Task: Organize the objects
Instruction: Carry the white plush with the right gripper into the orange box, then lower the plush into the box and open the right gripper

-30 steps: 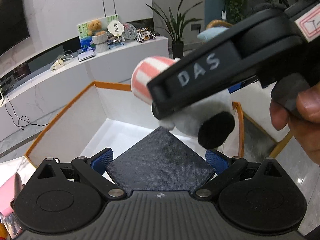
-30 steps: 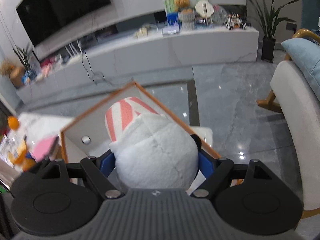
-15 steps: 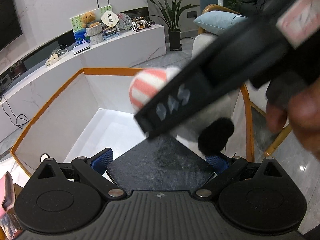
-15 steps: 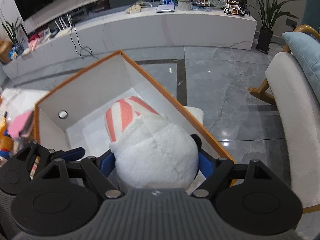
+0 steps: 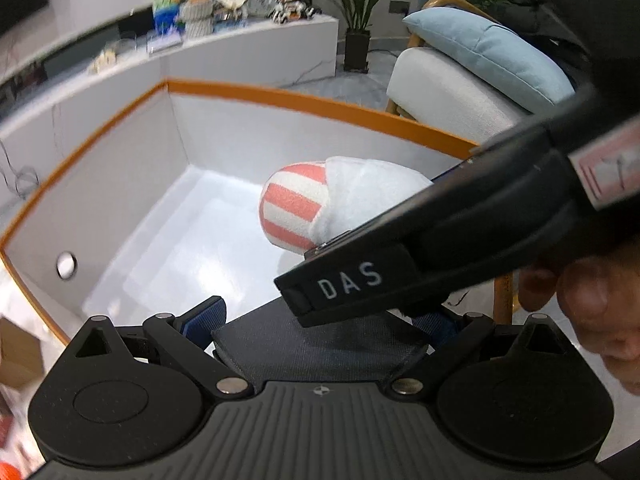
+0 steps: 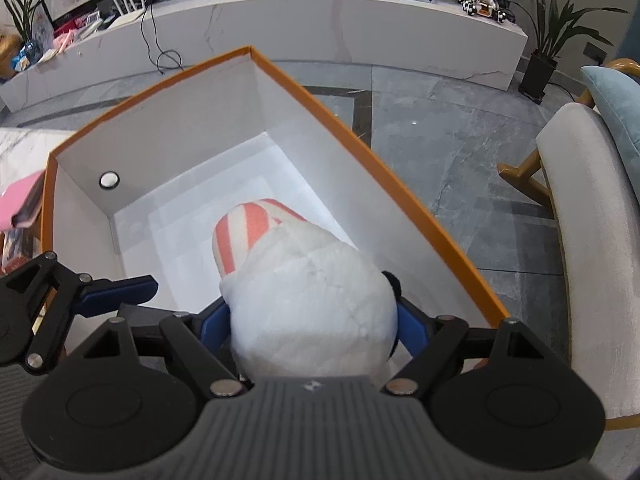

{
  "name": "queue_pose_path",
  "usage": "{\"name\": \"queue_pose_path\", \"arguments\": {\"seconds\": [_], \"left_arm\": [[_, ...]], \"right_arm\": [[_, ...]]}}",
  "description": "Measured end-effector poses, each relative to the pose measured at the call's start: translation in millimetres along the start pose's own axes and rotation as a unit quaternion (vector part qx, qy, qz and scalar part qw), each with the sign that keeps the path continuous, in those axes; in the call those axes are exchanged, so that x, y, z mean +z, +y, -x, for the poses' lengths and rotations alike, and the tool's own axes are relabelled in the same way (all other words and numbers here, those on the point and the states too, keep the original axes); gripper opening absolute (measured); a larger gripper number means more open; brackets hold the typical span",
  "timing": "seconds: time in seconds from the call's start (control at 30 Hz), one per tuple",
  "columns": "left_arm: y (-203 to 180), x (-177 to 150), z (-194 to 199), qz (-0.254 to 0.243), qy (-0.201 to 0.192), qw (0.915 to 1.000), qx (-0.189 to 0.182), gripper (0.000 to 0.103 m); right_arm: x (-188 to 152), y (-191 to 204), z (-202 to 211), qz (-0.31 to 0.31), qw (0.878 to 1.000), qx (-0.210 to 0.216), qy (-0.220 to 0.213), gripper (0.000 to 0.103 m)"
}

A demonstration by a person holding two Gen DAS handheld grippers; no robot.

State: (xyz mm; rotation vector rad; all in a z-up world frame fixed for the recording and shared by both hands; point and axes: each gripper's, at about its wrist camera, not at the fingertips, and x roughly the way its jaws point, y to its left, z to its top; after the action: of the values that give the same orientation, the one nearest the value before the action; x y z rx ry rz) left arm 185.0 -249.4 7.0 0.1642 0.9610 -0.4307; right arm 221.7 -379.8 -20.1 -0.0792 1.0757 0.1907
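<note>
We have the plush toy (image 6: 308, 304) clamped between the blue fingers (image 6: 214, 326) of the right gripper (image 6: 312, 320), white body toward the camera and the pink-and-white striped end pointing away, down into the orange-rimmed box (image 6: 360, 148). In the right wrist view the toy hangs over the near right part of the box's white floor; we judge it is inside the walls but not yet resting on the bottom, though the angle does not let us be sure. So the carrying looks nearly done, and what we think is left is to set the toy down, let go and lift out.

The left gripper (image 5: 320, 320) holds a dark grey fabric-covered flat thing (image 5: 316, 344) between its blue fingers, at the near edge of the box. We cannot say what it is: only one corner and a flat face show. It has yet to be put anywhere.

The rest of the box floor looks bare, apart from a round hole (image 6: 109, 179) in the left wall. Other items wait at the left on the surface (image 6: 16, 152), among them something pink (image 6: 20, 204), cut off by the frame. The right gripper's body blocks much of the left view, hiding the toy's lower half, and a hand (image 5: 592, 308) shows only partly at the right edge.
</note>
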Motion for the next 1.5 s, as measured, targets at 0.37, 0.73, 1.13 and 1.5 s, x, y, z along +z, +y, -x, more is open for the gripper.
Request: {"name": "queue_pose_path", "arguments": {"seconds": [0.37, 0.73, 1.13, 1.5], "left_arm": [[-1, -1, 2, 0.002, 0.027, 0.9996, -0.011, 0.103], [-3, 4, 2, 0.023, 0.039, 0.9984, -0.033, 0.103], [-1, 10, 10, 0.024, 0.023, 0.9984, -0.046, 0.103], [5, 8, -5, 0.032, 0.014, 0.9984, -0.043, 0.103]], "right_arm": [[-2, 8, -2, 0.024, 0.999, -0.016, 0.031, 0.086], [0, 12, 16, 0.019, 1.000, 0.000, 0.003, 0.091], [5, -2, 42, -0.023, 0.998, 0.037, -0.045, 0.091], [4, -3, 46, -0.029, 0.997, 0.042, -0.054, 0.091]]}}
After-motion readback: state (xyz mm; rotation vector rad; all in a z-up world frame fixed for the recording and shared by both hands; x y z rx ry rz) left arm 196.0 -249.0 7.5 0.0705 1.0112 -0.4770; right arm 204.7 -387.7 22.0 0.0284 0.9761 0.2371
